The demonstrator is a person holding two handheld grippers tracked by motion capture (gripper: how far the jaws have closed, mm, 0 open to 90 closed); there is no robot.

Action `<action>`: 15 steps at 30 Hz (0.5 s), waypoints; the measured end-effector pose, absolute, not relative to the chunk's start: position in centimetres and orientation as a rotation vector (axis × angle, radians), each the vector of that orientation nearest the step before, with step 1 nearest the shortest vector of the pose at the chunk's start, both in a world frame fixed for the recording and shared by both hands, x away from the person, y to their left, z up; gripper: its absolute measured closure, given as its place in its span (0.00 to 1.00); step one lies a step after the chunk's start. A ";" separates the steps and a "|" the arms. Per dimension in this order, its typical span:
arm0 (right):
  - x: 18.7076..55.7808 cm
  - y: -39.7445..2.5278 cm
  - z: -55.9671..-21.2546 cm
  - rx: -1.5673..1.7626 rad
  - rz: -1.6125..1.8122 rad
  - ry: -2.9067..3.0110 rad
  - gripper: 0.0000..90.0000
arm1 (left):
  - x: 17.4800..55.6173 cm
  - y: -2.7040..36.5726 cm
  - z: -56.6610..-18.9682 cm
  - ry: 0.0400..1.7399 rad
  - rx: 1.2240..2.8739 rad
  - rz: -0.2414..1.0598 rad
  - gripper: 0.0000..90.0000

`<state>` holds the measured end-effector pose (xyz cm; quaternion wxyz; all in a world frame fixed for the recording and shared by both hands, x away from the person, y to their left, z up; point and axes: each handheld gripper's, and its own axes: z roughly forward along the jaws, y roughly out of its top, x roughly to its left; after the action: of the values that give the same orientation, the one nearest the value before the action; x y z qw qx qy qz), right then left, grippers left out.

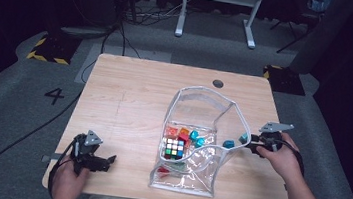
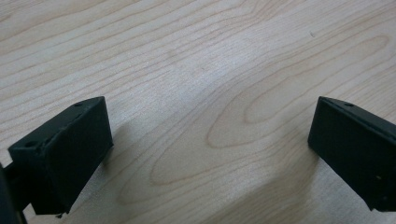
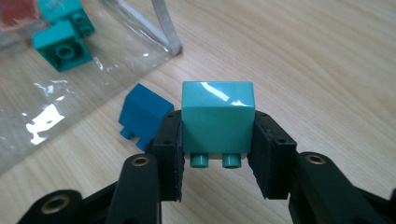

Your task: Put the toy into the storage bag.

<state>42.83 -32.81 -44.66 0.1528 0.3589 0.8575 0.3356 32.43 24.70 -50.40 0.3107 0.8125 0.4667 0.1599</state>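
Note:
A clear plastic zip bag (image 1: 196, 132) lies open in the middle of the wooden table (image 1: 130, 89), holding a Rubik's cube (image 1: 174, 147) and several coloured blocks. My right gripper (image 1: 253, 141) is at the bag's right side, shut on a teal block (image 3: 218, 122) held studs-down between the pads. A dark blue block (image 3: 142, 114) lies on the table just beside it, near the bag's edge (image 3: 163, 28). Two teal blocks (image 3: 63, 32) show through the bag's plastic. My left gripper (image 1: 107, 162) rests low at the table's front left corner, open, with bare wood between its fingers (image 2: 65, 154).
A round cable hole (image 1: 218, 83) sits near the table's far edge. Beyond the table are a white desk frame (image 1: 220, 9), cables on the grey floor and yellow-black marked bases. The left half of the table is bare wood.

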 end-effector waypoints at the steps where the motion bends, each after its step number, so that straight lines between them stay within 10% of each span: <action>1: 42.7 -32.9 -44.2 1.024 0.970 2.459 0.66 | 32.4 24.7 -50.4 1.232 2.145 0.422 0.00; 15: 40.7 -34.0 -38.4 0.975 1.054 2.409 0.66 | 32.4 24.7 -50.4 1.231 2.146 0.421 0.00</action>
<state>40.69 -34.04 -38.45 0.1679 0.3427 0.8467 0.3706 32.44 24.70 -50.40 0.3108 0.8128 0.4662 0.1595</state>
